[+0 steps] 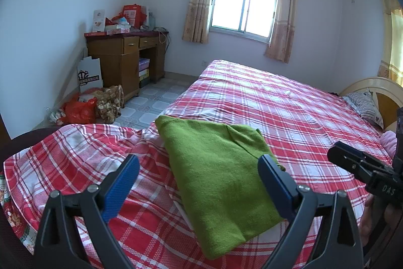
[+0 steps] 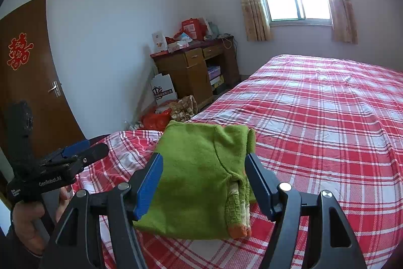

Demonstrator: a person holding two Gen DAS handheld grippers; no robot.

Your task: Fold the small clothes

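Note:
A small green knit garment (image 1: pixel 216 173) lies folded into a rectangle on the red plaid bed (image 1: pixel 289 102). In the right wrist view the garment (image 2: pixel 196 178) shows a sleeve with an orange cuff (image 2: pixel 239 231) tucked along its right side. My left gripper (image 1: pixel 199 168) is open and empty, its blue fingers held above the garment on either side of it. My right gripper (image 2: pixel 204 165) is open and empty, also astride the garment. Each gripper shows in the other's view: the right one (image 1: pixel 365 168) and the left one (image 2: pixel 75 155).
A wooden desk (image 1: pixel 126 59) with boxes and bags on it stands by the far wall, left of the bed. Bags (image 1: pixel 83 110) lie on the tiled floor. A pillow (image 1: pixel 365 105) and headboard are at the right. A brown door (image 2: pixel 30 72) is at the left.

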